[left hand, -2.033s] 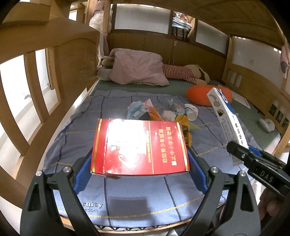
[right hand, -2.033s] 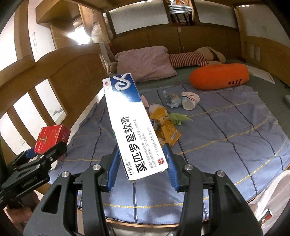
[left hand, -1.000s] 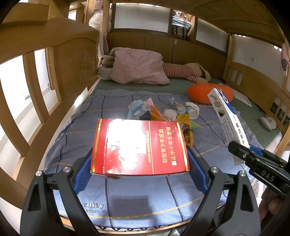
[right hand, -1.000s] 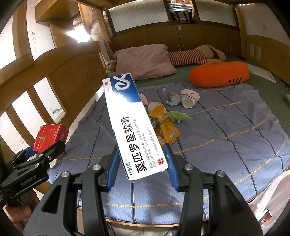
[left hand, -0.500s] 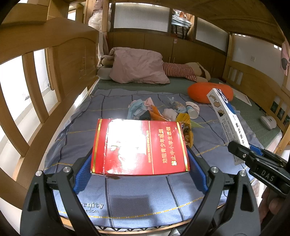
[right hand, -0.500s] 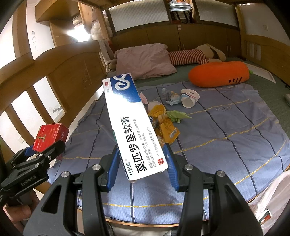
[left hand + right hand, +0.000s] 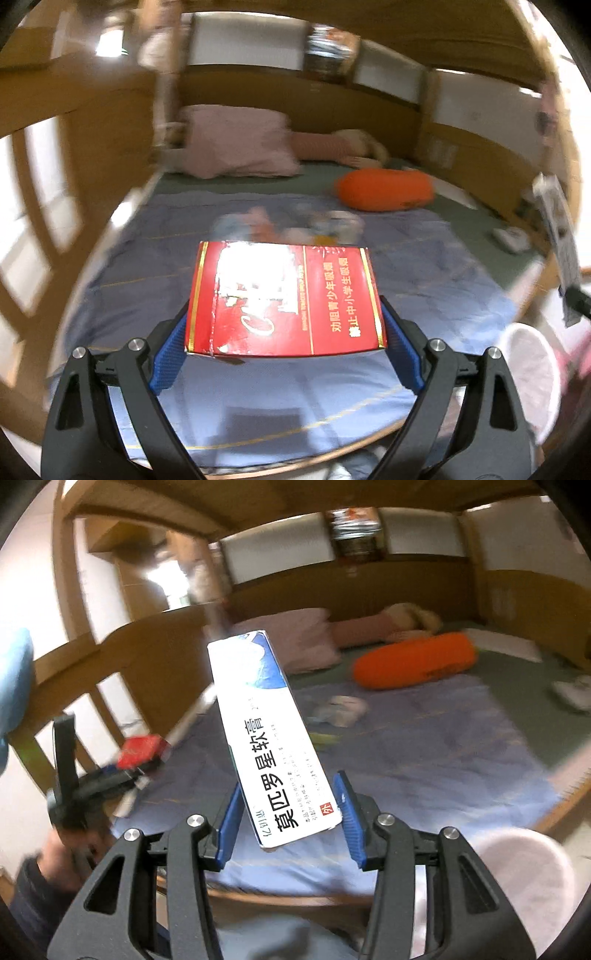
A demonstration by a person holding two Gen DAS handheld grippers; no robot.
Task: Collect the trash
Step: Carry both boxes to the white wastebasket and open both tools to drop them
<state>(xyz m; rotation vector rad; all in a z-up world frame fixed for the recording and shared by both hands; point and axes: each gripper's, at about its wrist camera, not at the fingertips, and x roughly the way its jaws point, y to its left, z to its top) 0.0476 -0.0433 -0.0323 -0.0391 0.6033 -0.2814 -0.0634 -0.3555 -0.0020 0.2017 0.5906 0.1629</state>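
Glossy red cardboard box (image 7: pixel 284 299), smooth white-and-blue paper carton (image 7: pixel 271 734), ribbed blue plastic pads (image 7: pixel 168 354), matt quilted blue cloth blanket (image 7: pixel 424 273), polished wood rails (image 7: pixel 22 192).

Both views were taken from just off the foot edge of the bed (image 7: pixel 258 417), angled downward toward its head. The left view was set nearer the railed side; the right view was placed further toward the opposite corner. The orange cushion (image 7: pixel 384 189), pink pillow (image 7: pixel 295 642) and blue sheet (image 7: pixel 424 746) were shared by both.
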